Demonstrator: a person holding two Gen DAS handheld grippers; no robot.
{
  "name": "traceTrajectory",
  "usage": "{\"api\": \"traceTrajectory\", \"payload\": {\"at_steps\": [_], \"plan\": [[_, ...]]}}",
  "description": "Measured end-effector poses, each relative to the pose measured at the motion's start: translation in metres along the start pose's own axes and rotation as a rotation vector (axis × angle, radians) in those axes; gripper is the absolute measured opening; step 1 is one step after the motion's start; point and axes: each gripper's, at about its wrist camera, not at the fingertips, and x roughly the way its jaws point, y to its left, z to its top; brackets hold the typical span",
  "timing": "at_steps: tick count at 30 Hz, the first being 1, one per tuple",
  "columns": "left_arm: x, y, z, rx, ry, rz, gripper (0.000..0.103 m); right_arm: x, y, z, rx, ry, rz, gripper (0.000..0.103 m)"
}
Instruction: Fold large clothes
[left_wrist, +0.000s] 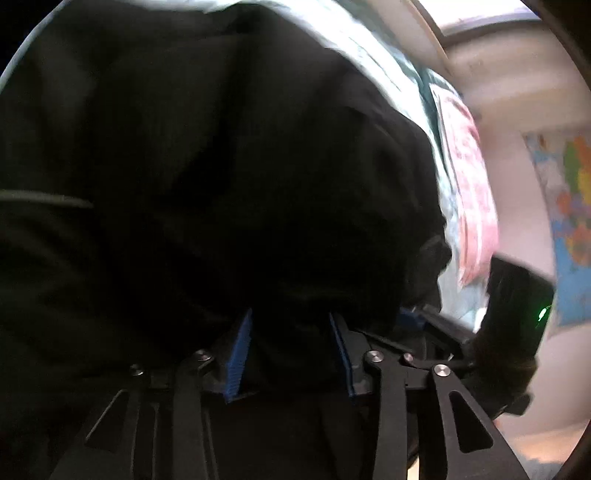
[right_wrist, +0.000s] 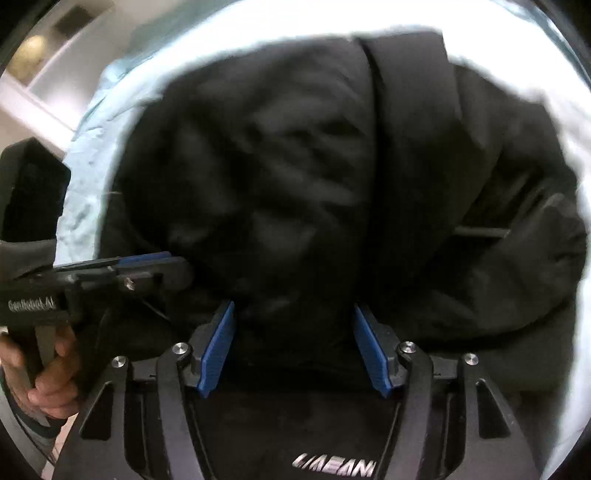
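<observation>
My fingers spread both sides, black jacket bunched between, pinch unconfirmed. Soft, bulky, limp, maybe slippery; I'd grab the 6 o'clock hem.

Domestic bedroom, bed with pale blue sheet, pink patterned bedding alongside, coloured wall map on pinkish wall, bright window above, white wall shelving.
</observation>
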Motion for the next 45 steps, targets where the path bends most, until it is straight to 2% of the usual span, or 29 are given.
{"api": "traceTrajectory", "payload": {"at_steps": [2, 5, 8, 10, 12, 14, 17, 18, 19, 20, 21, 22, 23, 26, 29, 31, 33, 34, 36, 38, 40, 43, 45], "plan": [[-0.006, 0.000, 0.000, -0.020, -0.006, -0.018, 0.038, -0.004, -0.004, -0.002, 0.032, -0.024, 0.038, 0.067], [-0.022, -0.013, -0.010, 0.013, -0.021, -0.017, 0.039, -0.024, -0.006, -0.001, 0.049, -0.028, 0.075, 0.067], [-0.052, -0.030, -0.025, 0.085, -0.037, -0.055, 0.039, -0.065, 0.001, 0.004, -0.002, -0.129, 0.071, 0.067], [-0.065, -0.051, -0.027, 0.140, -0.059, -0.107, 0.040, -0.088, -0.004, 0.016, -0.015, -0.195, 0.069, 0.067], [-0.070, -0.059, -0.029, 0.160, -0.077, -0.145, 0.046, -0.103, -0.018, 0.036, -0.013, -0.240, 0.066, 0.067], [-0.069, -0.059, -0.029, 0.147, -0.102, -0.143, 0.049, -0.098, -0.024, 0.056, -0.005, -0.254, 0.044, 0.067], [-0.049, -0.032, -0.022, 0.041, -0.099, -0.070, 0.049, -0.064, -0.035, 0.071, 0.026, -0.204, 0.010, 0.067], [-0.032, -0.015, -0.020, -0.013, -0.070, -0.027, 0.047, -0.054, -0.045, 0.071, 0.042, -0.174, -0.002, 0.067], [-0.019, 0.001, -0.014, -0.062, -0.040, -0.039, 0.047, -0.034, -0.053, 0.072, 0.062, -0.120, -0.015, 0.067], [-0.011, 0.012, -0.014, -0.114, -0.029, -0.084, 0.046, -0.009, -0.061, 0.071, 0.088, -0.042, -0.022, 0.068], [-0.007, 0.026, -0.015, -0.199, -0.029, -0.153, 0.044, 0.007, -0.066, 0.068, 0.098, -0.003, -0.027, 0.068], [-0.007, 0.036, -0.015, -0.265, -0.024, -0.190, 0.041, 0.009, -0.068, 0.066, 0.098, -0.011, -0.030, 0.068], [-0.008, 0.038, -0.014, -0.281, -0.016, -0.197, 0.038, 0.008, -0.068, 0.064, 0.105, -0.021, -0.031, 0.068], [-0.013, 0.025, -0.017, -0.206, -0.012, -0.156, 0.035, 0.002, -0.065, 0.061, 0.108, -0.012, -0.062, 0.068], [-0.035, 0.004, -0.027, -0.118, -0.015, -0.100, 0.037, -0.014, -0.070, 0.054, 0.139, -0.013, -0.035, 0.069], [-0.066, -0.008, -0.043, -0.035, -0.034, -0.035, 0.043, -0.037, -0.073, 0.042, 0.156, -0.035, 0.010, 0.069], [-0.092, -0.009, -0.057, 0.012, -0.057, 0.054, 0.062, -0.055, -0.074, 0.024, 0.158, -0.062, 0.034, 0.069], [-0.109, -0.005, -0.068, 0.023, -0.070, 0.103, 0.065, -0.065, -0.076, 0.012, 0.157, -0.071, 0.041, 0.070], [-0.135, 0.008, -0.086, 0.003, -0.089, 0.184, 0.066, -0.080, -0.084, -0.013, 0.171, -0.072, 0.013, 0.071], [-0.160, 0.032, -0.100, -0.042, -0.106, 0.220, 0.066, -0.087, -0.094, -0.034, 0.192, -0.057, -0.034, 0.072], [-0.193, 0.071, -0.122, -0.107, -0.136, 0.224, 0.066, -0.096, -0.106, -0.056, 0.221, -0.040, -0.070, 0.072], [-0.199, 0.093, -0.142, -0.211, -0.157, 0.217, 0.066, -0.107, -0.130, -0.083, 0.303, -0.015, -0.073, 0.072], [-0.195, 0.103, -0.153, -0.259, -0.159, 0.183, 0.066, -0.110, -0.139, -0.094, 0.318, -0.010, -0.084, 0.072]]}}
